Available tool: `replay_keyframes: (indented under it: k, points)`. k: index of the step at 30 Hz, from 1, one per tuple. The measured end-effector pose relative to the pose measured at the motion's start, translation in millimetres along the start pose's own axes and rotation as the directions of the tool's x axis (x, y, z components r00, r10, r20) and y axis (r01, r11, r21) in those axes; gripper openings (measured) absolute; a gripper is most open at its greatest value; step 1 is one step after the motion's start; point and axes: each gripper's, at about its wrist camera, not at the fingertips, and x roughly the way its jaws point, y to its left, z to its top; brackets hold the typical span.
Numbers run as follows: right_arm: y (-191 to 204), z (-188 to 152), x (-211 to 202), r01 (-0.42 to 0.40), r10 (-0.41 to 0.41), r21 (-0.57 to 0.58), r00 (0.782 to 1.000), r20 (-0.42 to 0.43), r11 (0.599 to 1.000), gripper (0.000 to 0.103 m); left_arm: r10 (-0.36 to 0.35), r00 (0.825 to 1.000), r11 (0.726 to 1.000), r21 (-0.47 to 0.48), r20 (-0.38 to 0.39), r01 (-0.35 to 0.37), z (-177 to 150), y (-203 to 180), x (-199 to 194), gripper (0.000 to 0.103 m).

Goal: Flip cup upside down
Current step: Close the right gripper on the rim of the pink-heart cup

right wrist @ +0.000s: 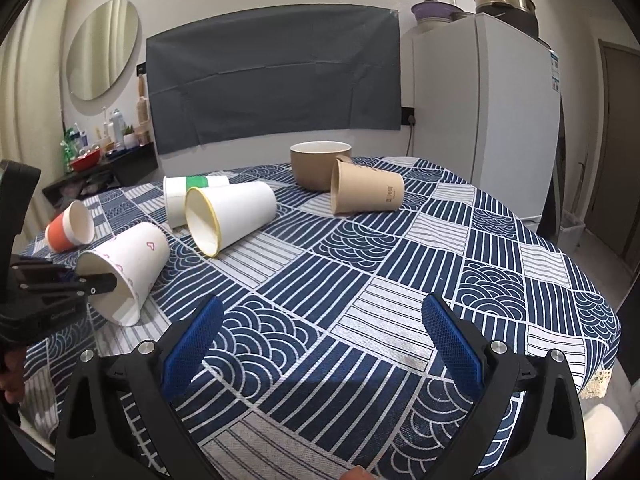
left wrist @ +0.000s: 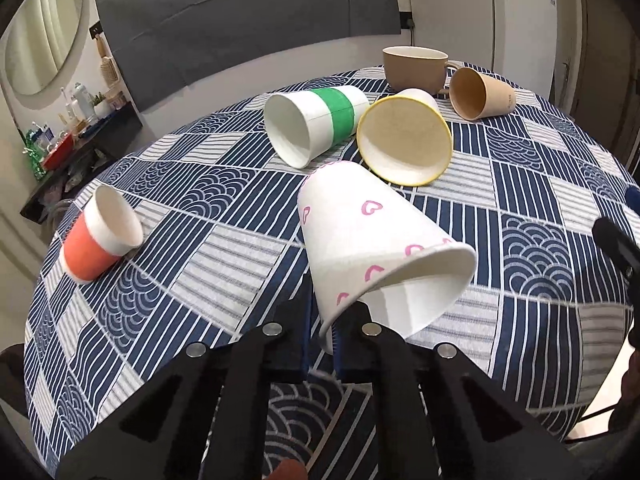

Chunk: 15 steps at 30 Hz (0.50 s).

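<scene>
A: Where is the heart cup (left wrist: 360, 240) found?

B: It is seen on its side on the tablecloth (left wrist: 200, 240), near the front left part of the table, with its open mouth turned toward the left gripper (left wrist: 325, 320) and its base pointing away. Its rim is pinched by that gripper: one finger is placed inside the mouth and the other outside the wall, so the jaws are closed on the rim. In the right wrist view the same grip is shown at the far left, where the heart cup (right wrist: 128, 268) is held by the left gripper (right wrist: 100, 282).

A: And the right gripper (right wrist: 324, 320)?

B: Its blue pads (right wrist: 192, 344) are held wide apart above bare cloth, and nothing is gripped between them. It is kept well apart from the heart cup.

A: What else is laid out?

B: A yellow-rimmed cup (left wrist: 404, 140) is lying on its side just behind the heart cup, and a green-banded cup (left wrist: 316, 124) is lying beside it. An orange cup (left wrist: 100, 236) is tipped over near the left edge. At the far side a brown paper cup (left wrist: 480, 94) is lying against an upright brown mug (left wrist: 414, 68). A grey cloth (right wrist: 272, 76) is hung on the wall behind, and a fridge (right wrist: 480, 120) is seen to the right.
</scene>
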Motion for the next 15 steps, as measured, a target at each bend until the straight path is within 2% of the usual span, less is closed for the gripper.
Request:
replay_keyframes:
  k: [8, 15]
  points:
    - [20, -1, -21, -0.015, 0.017, -0.053, 0.999, 0.03, 0.998, 0.095, 0.009, 1.0, 0.999, 0.035, 0.023, -0.009, -26, 1, -23, 0.009]
    - [36, -4, -38, -0.024, 0.027, -0.083, 0.999, 0.039, 0.996, 0.095, 0.014, 0.999, 1.0, 0.02, 0.041, -0.015, -47, 10, -38, 0.009]
